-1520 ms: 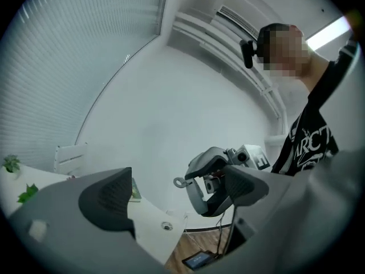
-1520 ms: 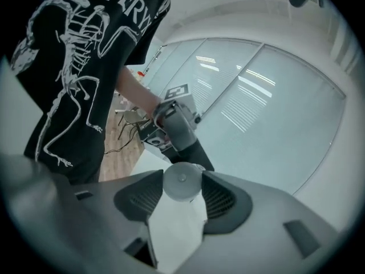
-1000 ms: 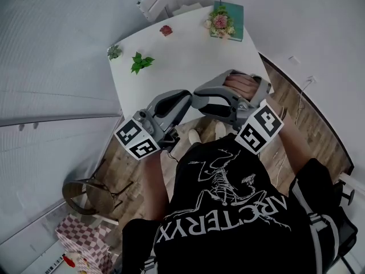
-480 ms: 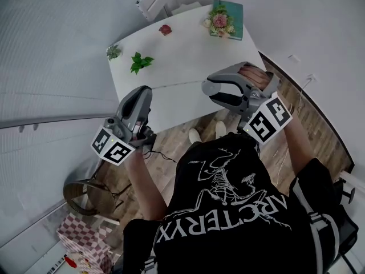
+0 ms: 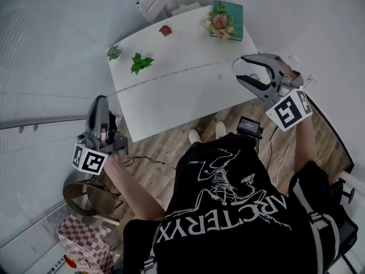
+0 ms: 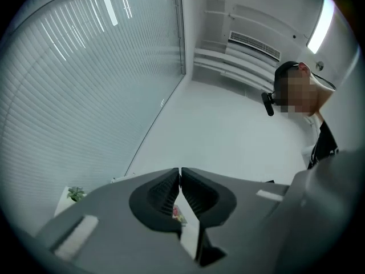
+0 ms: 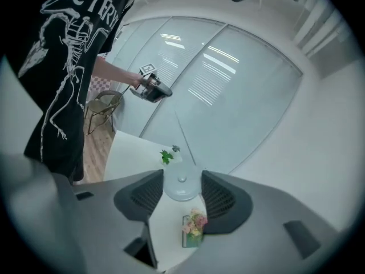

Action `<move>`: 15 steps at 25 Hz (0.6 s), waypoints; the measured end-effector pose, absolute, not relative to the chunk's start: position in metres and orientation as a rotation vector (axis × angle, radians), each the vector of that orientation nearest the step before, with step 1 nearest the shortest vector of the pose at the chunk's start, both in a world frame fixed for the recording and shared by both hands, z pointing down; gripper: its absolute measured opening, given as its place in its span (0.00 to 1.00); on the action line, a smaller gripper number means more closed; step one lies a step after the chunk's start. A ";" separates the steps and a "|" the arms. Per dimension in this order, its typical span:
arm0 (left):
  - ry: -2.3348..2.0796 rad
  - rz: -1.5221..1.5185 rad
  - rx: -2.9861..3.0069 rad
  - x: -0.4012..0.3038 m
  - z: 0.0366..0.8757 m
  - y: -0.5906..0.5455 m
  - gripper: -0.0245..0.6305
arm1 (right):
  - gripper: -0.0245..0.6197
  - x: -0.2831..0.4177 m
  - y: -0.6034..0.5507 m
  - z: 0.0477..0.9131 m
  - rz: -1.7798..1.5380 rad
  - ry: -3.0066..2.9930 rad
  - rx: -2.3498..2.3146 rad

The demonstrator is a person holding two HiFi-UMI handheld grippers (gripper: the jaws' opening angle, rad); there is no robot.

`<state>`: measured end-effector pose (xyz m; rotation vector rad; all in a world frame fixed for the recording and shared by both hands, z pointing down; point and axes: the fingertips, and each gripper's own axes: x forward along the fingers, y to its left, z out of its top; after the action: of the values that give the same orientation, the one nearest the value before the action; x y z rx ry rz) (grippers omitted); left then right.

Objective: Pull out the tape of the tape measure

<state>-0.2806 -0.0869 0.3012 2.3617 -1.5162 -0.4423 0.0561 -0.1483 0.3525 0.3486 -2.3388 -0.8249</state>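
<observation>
With my left hand-held gripper (image 5: 98, 100) I pinch the free end of the tape (image 5: 177, 77), jaws pressed together on that thin strip. My right hand-held gripper (image 5: 239, 70) is closed partway round the tape measure (image 7: 181, 187), a pale round case held by its sides between the pads.

The white counter (image 5: 171, 107) lies between the two hand-held grippers, the left one off one corner, the right one off the opposite edge, well apart. From one hand-held gripper to the other, the tape shows as a fine straight line across it. Beyond that line, farther from both, are a flower bunch (image 5: 219, 23), a leafy green sprig (image 5: 140, 61) and a small succulent (image 5: 114, 52).

I judge the pull itself to be the step in hand, and well along, since a long run of tape is already out. The next move calls for drawing my left hand-held gripper farther from the right along the same line. The clamp on the tip must stay tight and the case steady, because a slip would probably let the tape spring back.
</observation>
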 end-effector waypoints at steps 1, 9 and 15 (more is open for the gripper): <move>-1.529 -0.443 2.347 -0.285 0.304 -0.085 0.08 | 0.38 0.063 -0.153 0.350 -0.811 -2.346 0.384; -1.588 -0.417 2.261 -0.296 0.331 -0.073 0.08 | 0.38 0.099 -0.181 0.343 -0.620 -2.459 0.627; -1.646 -0.418 2.192 -0.310 0.342 -0.070 0.08 | 0.38 0.104 -0.186 0.367 -0.540 -2.438 0.644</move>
<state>-0.3095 -0.0703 0.3425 2.1920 -1.6461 -0.4180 0.1036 -0.1856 0.3667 0.6440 -2.4384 -0.5404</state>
